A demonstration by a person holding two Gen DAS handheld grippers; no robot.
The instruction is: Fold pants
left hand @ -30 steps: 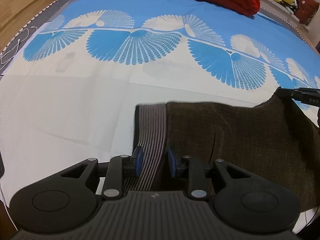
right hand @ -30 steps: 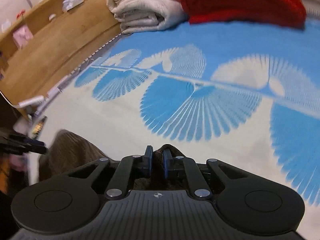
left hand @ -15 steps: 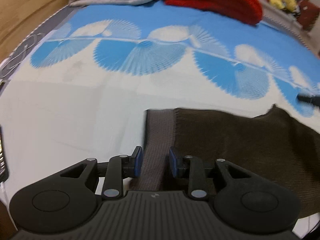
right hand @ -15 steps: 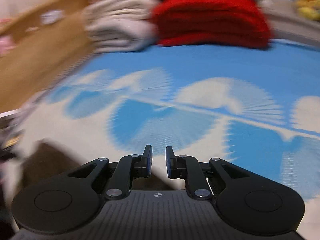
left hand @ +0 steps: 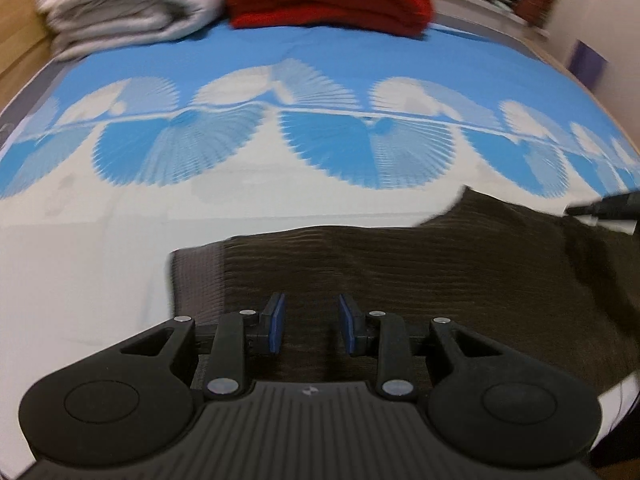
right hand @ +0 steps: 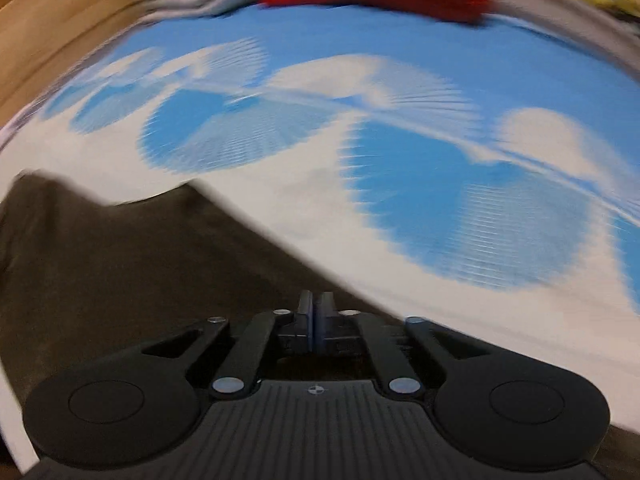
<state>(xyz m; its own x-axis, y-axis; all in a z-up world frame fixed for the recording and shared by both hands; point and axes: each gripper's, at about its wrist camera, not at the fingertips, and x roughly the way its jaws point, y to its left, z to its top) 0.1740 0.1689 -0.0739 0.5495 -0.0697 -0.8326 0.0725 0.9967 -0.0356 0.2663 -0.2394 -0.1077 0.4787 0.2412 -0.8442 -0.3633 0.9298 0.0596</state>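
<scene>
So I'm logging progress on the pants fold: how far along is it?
Done: the brown pants lie spread on the blue-and-white bedspread, ribbed waistband at the left. In hand: the left tongs hover open over them; the right tongs are shut, though any cloth pinched is hidden. Left: no finished fold shows.

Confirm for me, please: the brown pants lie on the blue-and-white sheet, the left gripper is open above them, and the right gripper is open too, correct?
Not quite: the right gripper is shut, its blue pads pressed together over the brown pants, as the right wrist view shows. Whether it pinches cloth is unclear. The left gripper is indeed open above the pants, which lie on the blue-and-white sheet.
</scene>
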